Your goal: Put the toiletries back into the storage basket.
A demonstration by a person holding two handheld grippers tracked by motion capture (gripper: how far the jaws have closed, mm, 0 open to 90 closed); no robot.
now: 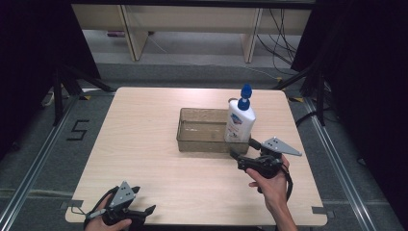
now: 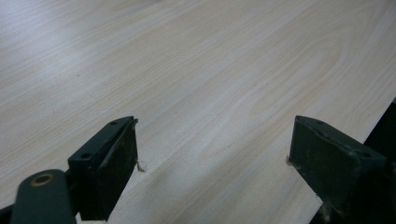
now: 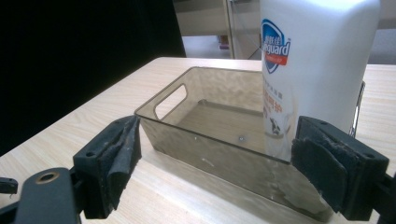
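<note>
Wood-grain table (image 1: 144,144) carries everything, and at its near left corner the left gripper (image 1: 139,204) rests low with its jaws spread wide over bare wood, pinching nothing. Toward the middle sits a clear brownish bin (image 1: 192,131) with cut-out handles; its left part holds nothing, while a white soap bottle (image 1: 239,122) with a blue pump stands upright in its right end. Just in front of that end, the right gripper (image 1: 243,149) hovers with jaws spread, apart from the bin's near wall.
</note>
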